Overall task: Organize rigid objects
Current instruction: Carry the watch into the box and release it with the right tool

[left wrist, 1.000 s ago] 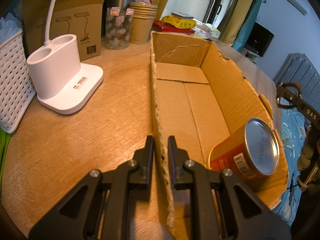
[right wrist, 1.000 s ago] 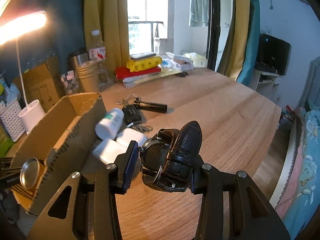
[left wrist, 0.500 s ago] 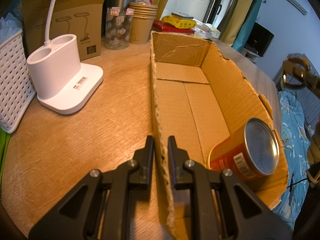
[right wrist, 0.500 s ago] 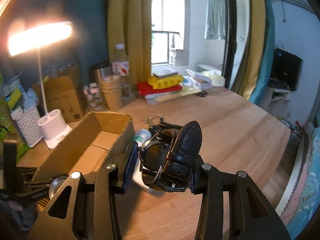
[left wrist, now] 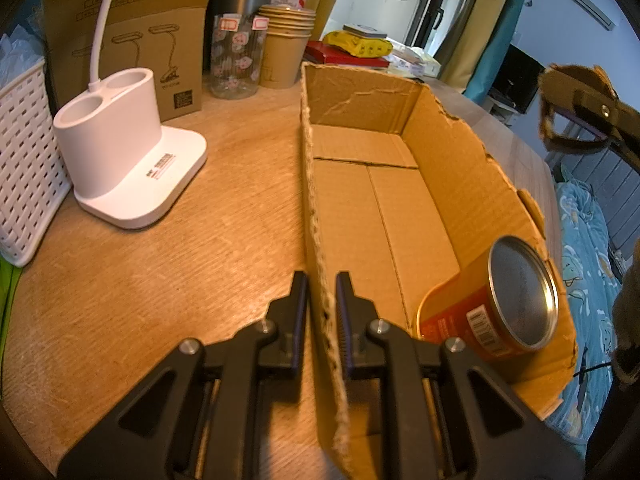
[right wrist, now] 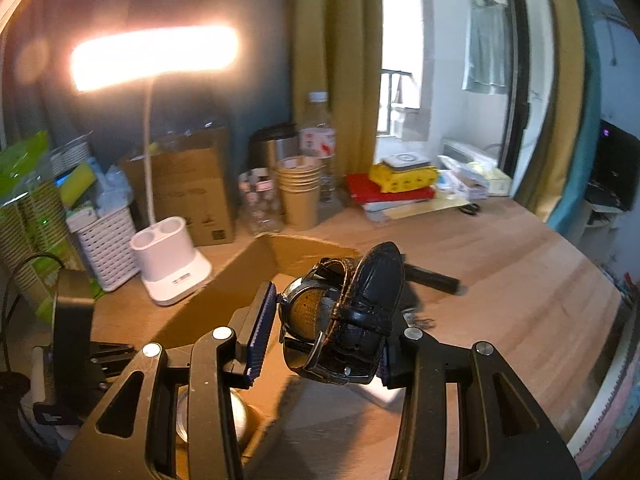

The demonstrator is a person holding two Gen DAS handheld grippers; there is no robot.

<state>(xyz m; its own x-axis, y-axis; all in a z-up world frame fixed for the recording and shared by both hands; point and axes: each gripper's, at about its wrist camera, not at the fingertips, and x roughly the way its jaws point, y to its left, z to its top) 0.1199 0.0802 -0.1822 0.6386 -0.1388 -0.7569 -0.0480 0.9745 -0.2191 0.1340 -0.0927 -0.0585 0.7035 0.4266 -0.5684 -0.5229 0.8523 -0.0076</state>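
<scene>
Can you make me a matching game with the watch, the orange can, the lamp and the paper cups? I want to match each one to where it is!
Things:
1. wristwatch
2. orange can
3. white lamp base
4. stack of paper cups

Places:
A. standing on the table left of the cardboard box
B. lying on its side inside the box
C. at the back of the table, next to the patterned glass jar
D. held in the right gripper

Pairs: 1-D, 2-B, 3-A, 4-C
</scene>
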